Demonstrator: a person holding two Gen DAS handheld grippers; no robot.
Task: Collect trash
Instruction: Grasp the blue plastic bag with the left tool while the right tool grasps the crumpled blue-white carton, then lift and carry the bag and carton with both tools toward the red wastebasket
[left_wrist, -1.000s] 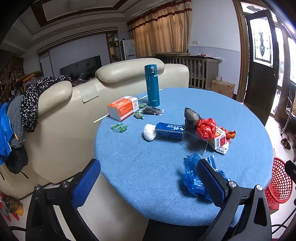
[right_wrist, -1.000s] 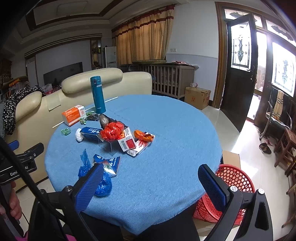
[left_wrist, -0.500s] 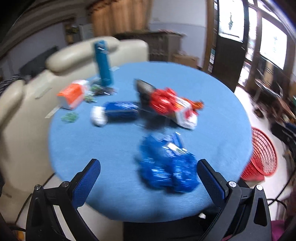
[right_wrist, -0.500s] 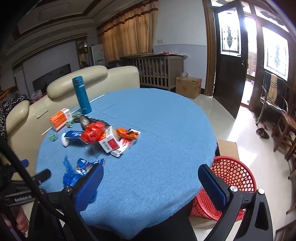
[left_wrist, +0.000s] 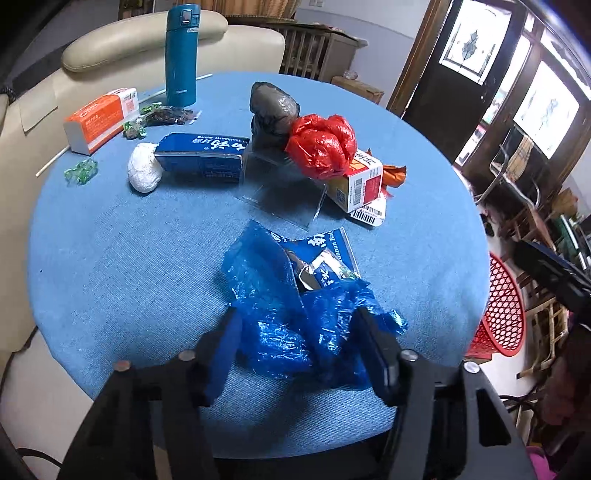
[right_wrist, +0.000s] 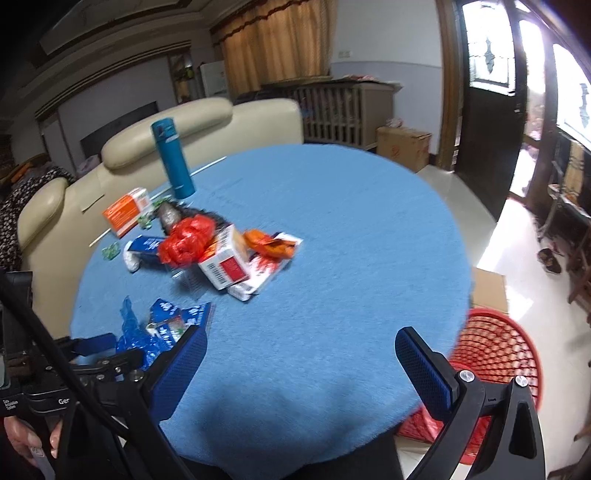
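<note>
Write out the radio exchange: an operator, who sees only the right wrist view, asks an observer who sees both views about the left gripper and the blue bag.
Operator: My own finger hides the bag. Is the left gripper on it?
Observer: The left gripper has just been closing, with the blue bag between its fingers. I cannot tell whether they pinch it yet.
Operator: Is the whole bag inside?
Observer: No, a crumpled flap spills outside the finger on the picture's right.
Operator: Anything else on it?
Observer: A torn blue packet lies on the bag's far part, beyond the fingertips.
</note>
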